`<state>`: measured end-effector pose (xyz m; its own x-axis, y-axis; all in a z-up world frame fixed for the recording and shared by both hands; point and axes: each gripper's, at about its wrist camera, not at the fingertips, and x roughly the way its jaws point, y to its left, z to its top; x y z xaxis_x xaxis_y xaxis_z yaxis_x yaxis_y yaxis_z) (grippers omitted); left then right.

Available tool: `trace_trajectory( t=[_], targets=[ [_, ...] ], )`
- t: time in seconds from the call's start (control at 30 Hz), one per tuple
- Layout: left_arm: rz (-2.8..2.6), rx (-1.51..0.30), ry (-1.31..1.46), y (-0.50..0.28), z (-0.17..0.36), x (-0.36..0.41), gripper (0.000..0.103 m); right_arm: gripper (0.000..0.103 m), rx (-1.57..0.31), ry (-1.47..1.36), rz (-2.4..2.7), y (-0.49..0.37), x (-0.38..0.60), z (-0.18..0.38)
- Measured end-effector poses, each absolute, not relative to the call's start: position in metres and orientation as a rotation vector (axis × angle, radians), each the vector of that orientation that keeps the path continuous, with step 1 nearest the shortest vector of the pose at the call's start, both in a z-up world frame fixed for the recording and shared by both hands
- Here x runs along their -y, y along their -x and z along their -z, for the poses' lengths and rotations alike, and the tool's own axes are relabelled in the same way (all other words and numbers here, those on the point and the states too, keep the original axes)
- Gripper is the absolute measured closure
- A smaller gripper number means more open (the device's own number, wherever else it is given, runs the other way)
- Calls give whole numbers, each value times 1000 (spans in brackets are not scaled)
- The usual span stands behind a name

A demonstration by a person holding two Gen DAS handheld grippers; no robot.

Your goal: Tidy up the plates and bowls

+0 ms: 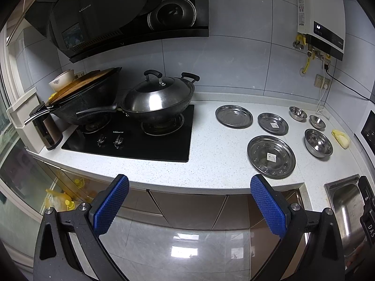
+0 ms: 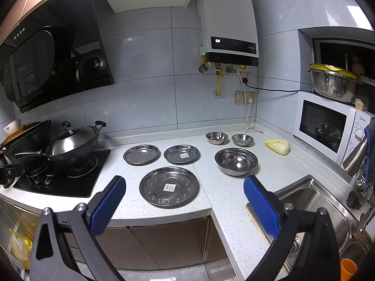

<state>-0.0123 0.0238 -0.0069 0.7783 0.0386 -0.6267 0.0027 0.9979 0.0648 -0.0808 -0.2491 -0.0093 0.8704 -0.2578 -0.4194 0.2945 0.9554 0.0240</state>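
Observation:
Three steel plates lie on the white counter: a large plate at the front, two smaller plates behind it, the right one labelled, the left one plain. To their right stand a large steel bowl and two small bowls at the back. My left gripper hangs open off the counter's front edge, holding nothing. My right gripper is open, its blue pads either side of the large plate in view, above it.
A black hob at the left carries a lidded wok and a dark pan. A sink lies at the right, a microwave behind it. A yellow cabbage piece rests beside the bowls. A water heater hangs on the wall.

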Motion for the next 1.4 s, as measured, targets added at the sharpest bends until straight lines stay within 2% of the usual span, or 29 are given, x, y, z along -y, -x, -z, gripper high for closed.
trace_trajectory(
  t=[0.93, 1.2, 1.4],
  targets=[
    [-30, -641, -69, 13, 8, -30, 1, 2, -426, -89, 289, 81, 248, 9],
    [40, -728, -73, -3, 17, -35, 1, 2, -473, -116, 326, 68, 264, 21],
    [129, -818, -100, -45, 42, -16, 1, 2, -560, -131, 356, 39, 273, 48]
  ],
)
